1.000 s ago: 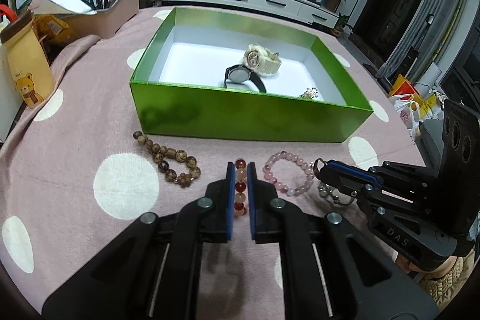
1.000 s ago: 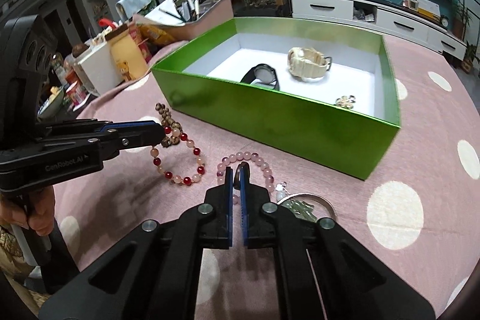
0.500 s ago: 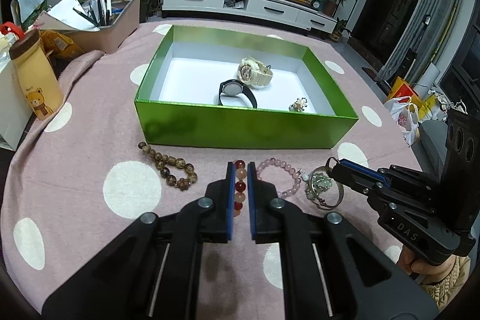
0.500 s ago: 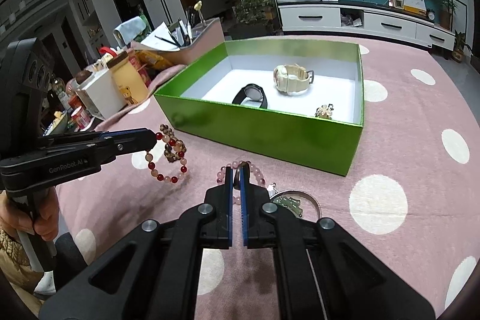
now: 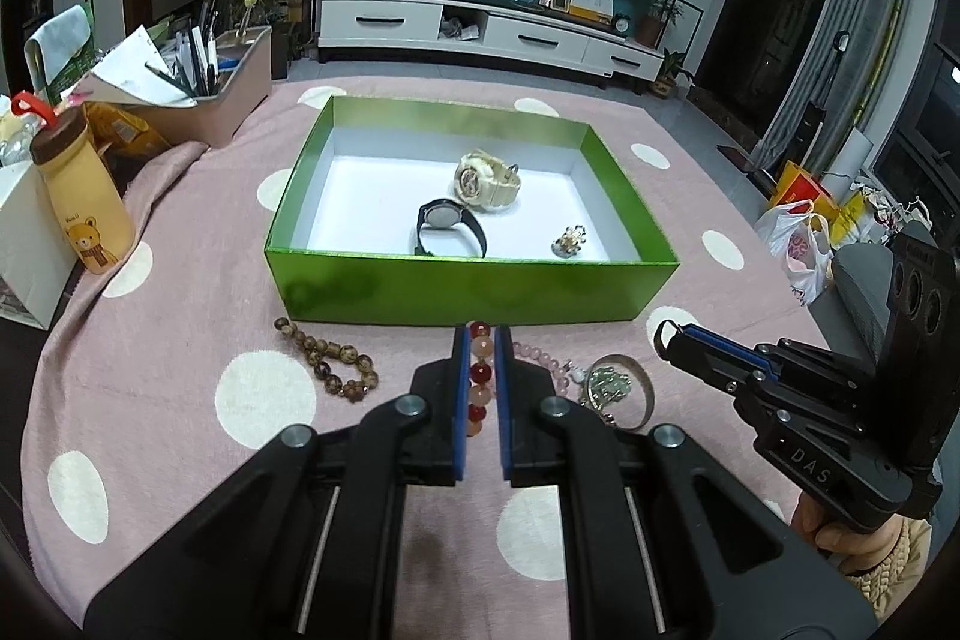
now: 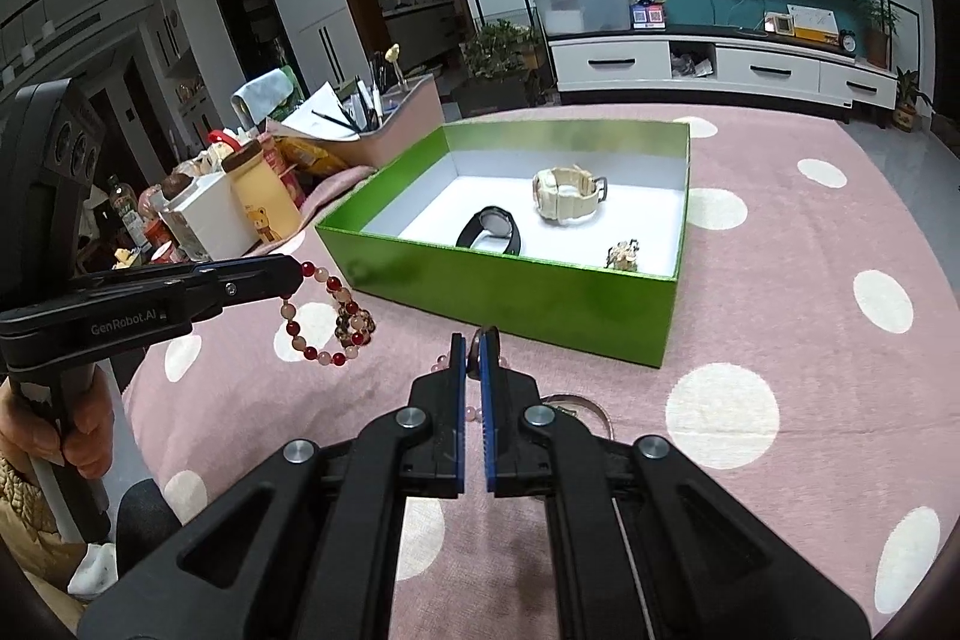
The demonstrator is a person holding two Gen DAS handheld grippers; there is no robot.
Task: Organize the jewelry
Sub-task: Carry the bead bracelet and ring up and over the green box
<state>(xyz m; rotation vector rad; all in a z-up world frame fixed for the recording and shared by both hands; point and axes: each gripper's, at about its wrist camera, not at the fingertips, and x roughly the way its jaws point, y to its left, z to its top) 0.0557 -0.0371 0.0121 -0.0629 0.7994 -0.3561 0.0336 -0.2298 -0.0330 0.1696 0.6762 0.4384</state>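
Observation:
My left gripper (image 5: pixel 482 340) is shut on a bracelet of red and peach beads (image 5: pixel 480 373), which hangs off the cloth in the right wrist view (image 6: pixel 318 328). My right gripper (image 6: pixel 474 346) is shut on a small dark ring (image 6: pixel 487 334), raised over the pink bead bracelet (image 5: pixel 540 358) and the silver bangle (image 5: pixel 621 388) lying on the cloth. Just beyond stands the green box (image 5: pixel 468 292), holding a cream watch (image 5: pixel 486 178), a black watch (image 5: pixel 447 223) and a small gold brooch (image 5: pixel 570 241). A brown bead bracelet (image 5: pixel 330 361) lies to the left.
On the pink dotted tablecloth (image 5: pixel 180 280), a yellow bear bottle (image 5: pixel 84 196), a white box (image 5: pixel 24 244) and a pink bin of pens (image 5: pixel 204 100) crowd the left side. The table's right edge drops to bags on the floor (image 5: pixel 798 232).
Both grippers have risen and drawn back from the box. The red and peach bracelet has come up off the cloth with the left gripper; the right one stays shut on the dark ring.

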